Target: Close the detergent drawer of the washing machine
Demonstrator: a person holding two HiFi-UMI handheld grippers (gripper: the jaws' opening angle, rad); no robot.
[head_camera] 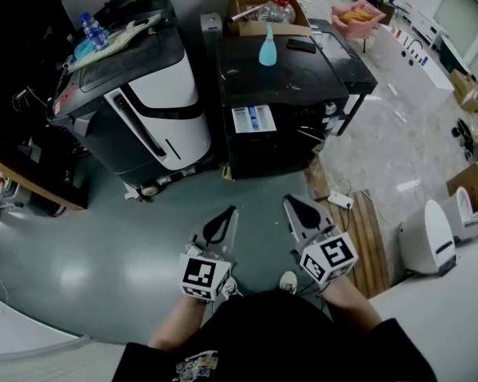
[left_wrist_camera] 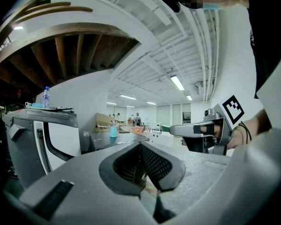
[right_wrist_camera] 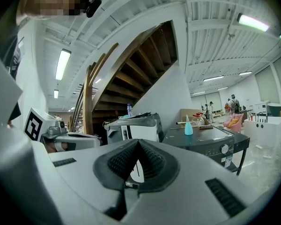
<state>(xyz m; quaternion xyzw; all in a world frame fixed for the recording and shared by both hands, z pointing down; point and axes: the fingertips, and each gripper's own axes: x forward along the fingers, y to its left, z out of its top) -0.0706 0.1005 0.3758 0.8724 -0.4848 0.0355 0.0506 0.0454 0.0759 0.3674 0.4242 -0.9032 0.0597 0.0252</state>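
Detergent drawer (head_camera: 253,119) open | well ahead of R hand-held gripper (head_camera: 295,207); apart

The head view looks steeply down from above the person. The left hand-held gripper (head_camera: 225,217) and the right hand-held gripper (head_camera: 295,208) are near, and the washing machine (head_camera: 303,82) is farther ahead. Each gripper view sits low and looks almost level along its jaws. All three views share the turquoise bottle (head_camera: 268,48) (left_wrist_camera: 113,131) (right_wrist_camera: 188,127) on the machine's top.

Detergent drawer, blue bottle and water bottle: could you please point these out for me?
detergent drawer (head_camera: 252,120), head view, its open white tray.
blue bottle (head_camera: 268,52), head view, its body.
water bottle (head_camera: 93,32), head view, its body.
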